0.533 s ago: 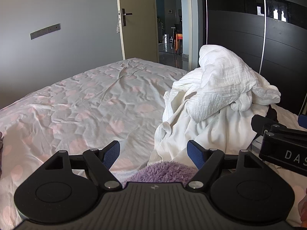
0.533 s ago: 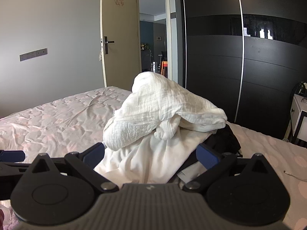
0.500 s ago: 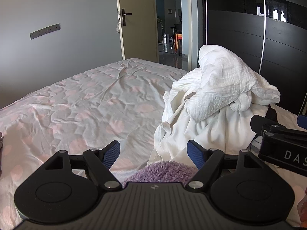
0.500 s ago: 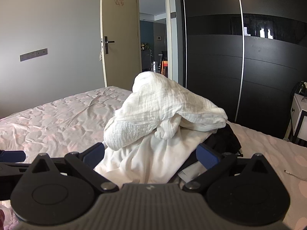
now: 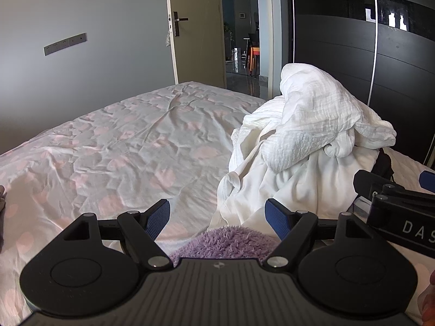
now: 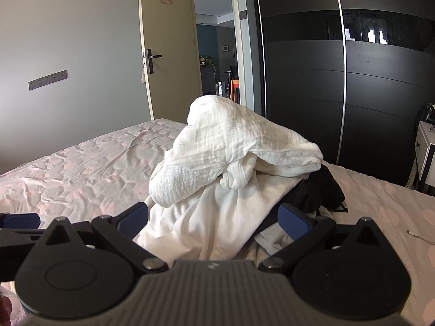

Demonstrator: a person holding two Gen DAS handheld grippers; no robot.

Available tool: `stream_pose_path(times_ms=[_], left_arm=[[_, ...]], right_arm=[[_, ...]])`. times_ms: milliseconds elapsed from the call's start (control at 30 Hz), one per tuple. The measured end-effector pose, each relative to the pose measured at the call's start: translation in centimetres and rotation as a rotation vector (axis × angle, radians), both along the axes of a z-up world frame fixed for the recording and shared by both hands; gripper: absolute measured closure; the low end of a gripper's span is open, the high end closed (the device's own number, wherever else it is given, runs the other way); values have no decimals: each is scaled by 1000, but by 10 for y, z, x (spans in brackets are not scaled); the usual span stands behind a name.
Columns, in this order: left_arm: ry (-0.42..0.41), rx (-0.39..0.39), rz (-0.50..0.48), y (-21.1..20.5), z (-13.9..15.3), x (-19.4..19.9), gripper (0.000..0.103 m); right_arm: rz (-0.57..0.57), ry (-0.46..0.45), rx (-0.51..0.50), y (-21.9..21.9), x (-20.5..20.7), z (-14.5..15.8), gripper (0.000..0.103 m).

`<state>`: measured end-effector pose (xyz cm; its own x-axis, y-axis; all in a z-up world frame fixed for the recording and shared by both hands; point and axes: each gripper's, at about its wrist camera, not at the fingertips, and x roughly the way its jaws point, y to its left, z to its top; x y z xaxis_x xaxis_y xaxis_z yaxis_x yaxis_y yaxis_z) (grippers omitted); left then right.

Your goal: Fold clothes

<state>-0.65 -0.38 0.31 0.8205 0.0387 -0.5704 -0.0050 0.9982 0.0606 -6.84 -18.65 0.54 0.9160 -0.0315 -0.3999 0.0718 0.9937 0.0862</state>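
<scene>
Left gripper (image 5: pixel 217 218) fingers spread, empty; right gripper (image 6: pixel 213 221) fingers spread, empty. White clothes pile (image 5: pixel 307 141) on bed (image 5: pixel 122 141) at 2 o'clock, purple fuzzy garment (image 5: pixel 225 241) at 6.

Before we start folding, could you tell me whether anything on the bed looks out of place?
The clothes are unsorted: crumpled white garments are heaped over a black garment, with a purple fluffy item apart. A loose white cable lies on the bedsheet.
</scene>
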Motion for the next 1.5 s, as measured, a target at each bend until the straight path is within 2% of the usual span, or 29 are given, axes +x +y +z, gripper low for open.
stream_pose_path(times_ms=[1500], left_arm=[[22,-13,15,0,-3,5,27]], right_arm=[[11,20,11,-3,2,-2,1]])
